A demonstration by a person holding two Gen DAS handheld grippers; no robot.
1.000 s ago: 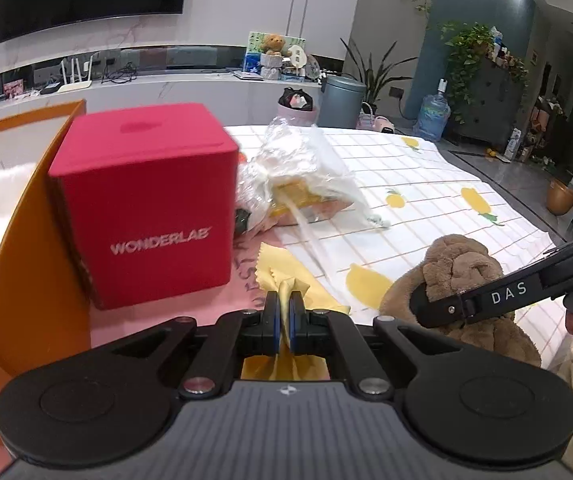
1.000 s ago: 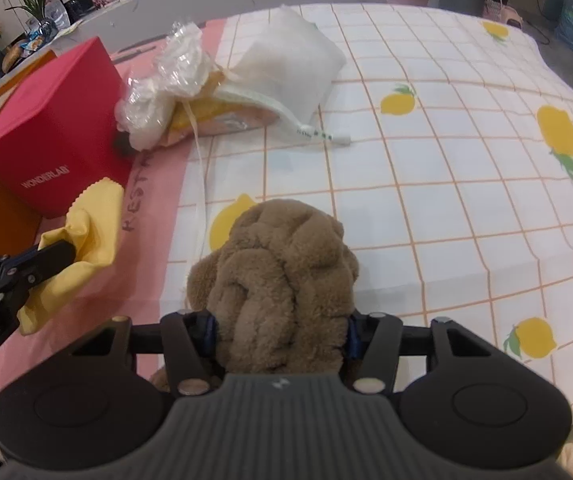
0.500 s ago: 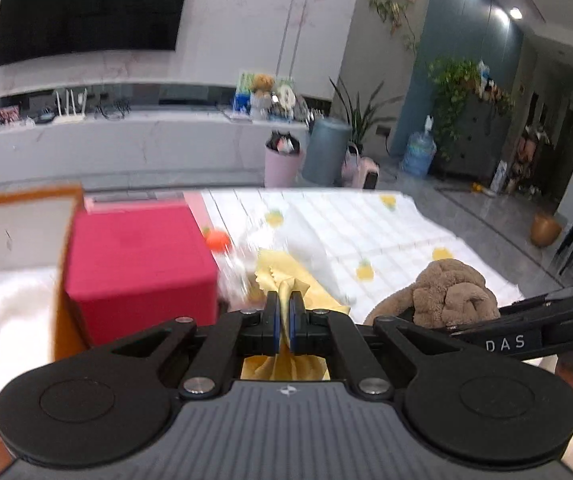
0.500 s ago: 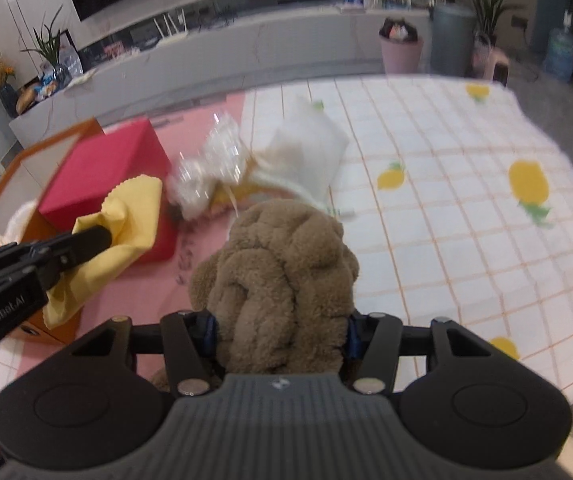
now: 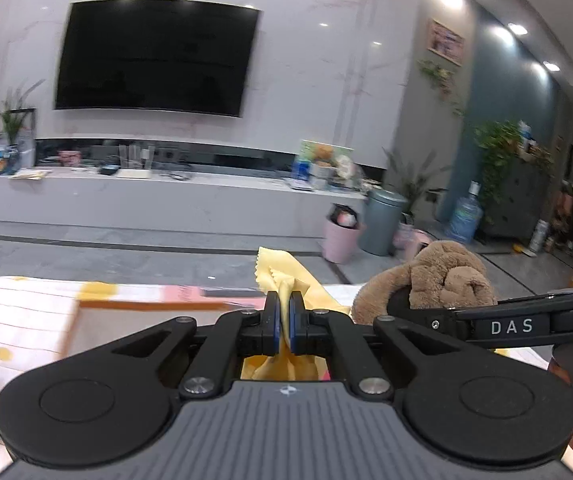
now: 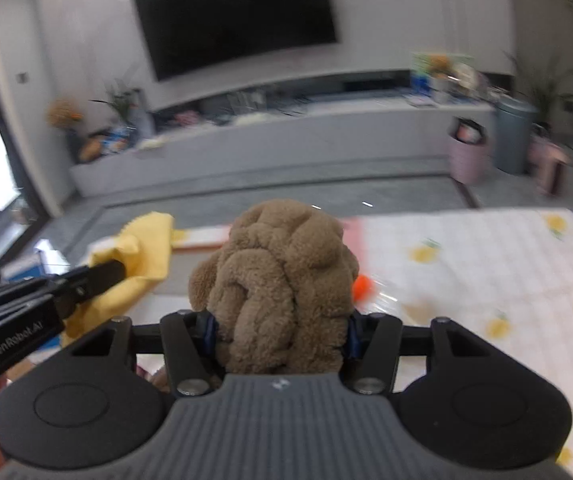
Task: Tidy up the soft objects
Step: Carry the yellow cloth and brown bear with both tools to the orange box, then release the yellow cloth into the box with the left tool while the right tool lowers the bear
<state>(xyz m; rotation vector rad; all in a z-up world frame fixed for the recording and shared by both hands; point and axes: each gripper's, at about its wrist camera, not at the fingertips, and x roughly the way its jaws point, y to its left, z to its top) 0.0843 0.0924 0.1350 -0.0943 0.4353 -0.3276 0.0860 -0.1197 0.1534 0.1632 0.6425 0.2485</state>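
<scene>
We have the left gripper [image 5: 285, 314] pinched tight on a thin yellow cloth [image 5: 286, 276] with a zigzag-cut edge, its fabric bunched between the blue pads and fanning out above and below them. Our right gripper [image 6: 280, 330] squeezes a plump brown plush [image 6: 282, 280], nubby and rope-like in its folds, bulging well above the jaws. Both soft things are held up over the lemon-print tablecloth [image 6: 486, 272], side by side and apart, with an orange-rimmed box [image 5: 154, 305] edge below the cloth and open floor toward the long TV console [image 5: 166, 200].
</scene>
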